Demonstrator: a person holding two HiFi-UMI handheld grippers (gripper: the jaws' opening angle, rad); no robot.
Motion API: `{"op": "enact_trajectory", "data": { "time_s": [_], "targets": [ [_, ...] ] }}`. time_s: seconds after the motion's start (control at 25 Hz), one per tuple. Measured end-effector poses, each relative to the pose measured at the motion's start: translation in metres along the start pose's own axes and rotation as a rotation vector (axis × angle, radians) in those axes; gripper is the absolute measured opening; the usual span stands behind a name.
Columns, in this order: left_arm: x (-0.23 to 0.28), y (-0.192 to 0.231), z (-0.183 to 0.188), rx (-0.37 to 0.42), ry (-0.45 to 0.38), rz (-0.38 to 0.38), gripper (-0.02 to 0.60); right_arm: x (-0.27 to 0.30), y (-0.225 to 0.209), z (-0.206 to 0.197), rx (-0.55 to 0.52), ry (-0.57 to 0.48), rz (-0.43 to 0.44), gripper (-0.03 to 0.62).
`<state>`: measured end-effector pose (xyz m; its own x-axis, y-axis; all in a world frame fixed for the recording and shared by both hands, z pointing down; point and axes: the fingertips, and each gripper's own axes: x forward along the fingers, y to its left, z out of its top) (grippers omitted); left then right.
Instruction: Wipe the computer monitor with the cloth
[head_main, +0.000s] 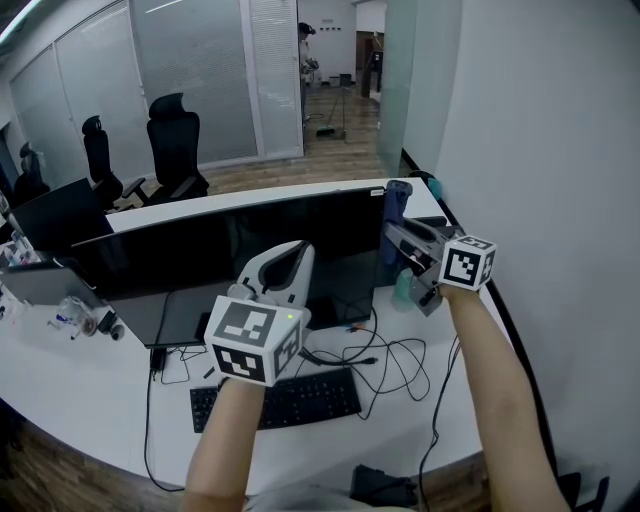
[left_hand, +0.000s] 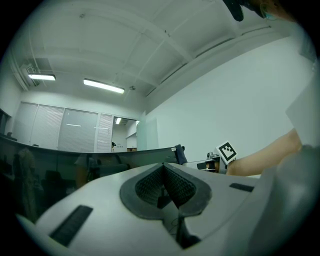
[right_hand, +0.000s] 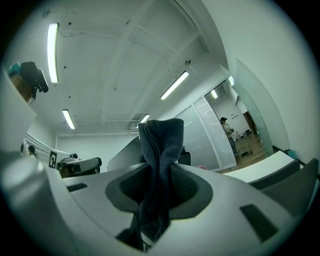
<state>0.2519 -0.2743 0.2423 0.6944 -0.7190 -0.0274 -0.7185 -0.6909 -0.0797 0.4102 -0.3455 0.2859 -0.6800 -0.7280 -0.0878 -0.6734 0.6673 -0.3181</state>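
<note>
Far left of the head view: a second dark screen (head_main: 55, 215) on the curved white bench (head_main: 90, 385). Upper left, beyond the bench: two black office chairs (head_main: 175, 140). Across the middle: the wide black computer monitor (head_main: 170, 265), dark, upright on the bench. In front of its centre, lower middle of the frame: the left tongs (head_main: 292, 256), raised above the bench, tips close to the screen, contact hard to judge from this angle. In the left gripper view: left tongs (left_hand: 164, 186) pressed together, ribbed pads (left_hand: 147, 186) meeting, nothing between them, the monitor's upper edge (left_hand: 60, 165) across the left half of the frame. Below the left tongs in the head view, on the bench: a black keyboard (head_main: 290, 398), and to its right a loose tangle of black cables (head_main: 385, 352). Right of centre: the right tongs (head_main: 395, 232) at the monitor's right end, clamped on the dark blue cloth (head_main: 397, 200), the cloth sticking up past the tips just beside the screen's upper right corner. In the right gripper view: the same cloth (right_hand: 160, 160) bunched and pinched between the pads, its folded end upright above the right tongs (right_hand: 159, 186). Far right of the head view: plain white wall (head_main: 560, 120).
</note>
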Motion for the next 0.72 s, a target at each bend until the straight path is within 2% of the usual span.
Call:
{"op": "enact_trajectory", "data": {
  "time_s": [0.72],
  "targets": [
    [0.006, -0.002, -0.020, -0.011, 0.020, -0.022, 0.008, -0.007, -0.010, -0.042, -0.021, 0.038, -0.042, 0.114]
  ]
}}
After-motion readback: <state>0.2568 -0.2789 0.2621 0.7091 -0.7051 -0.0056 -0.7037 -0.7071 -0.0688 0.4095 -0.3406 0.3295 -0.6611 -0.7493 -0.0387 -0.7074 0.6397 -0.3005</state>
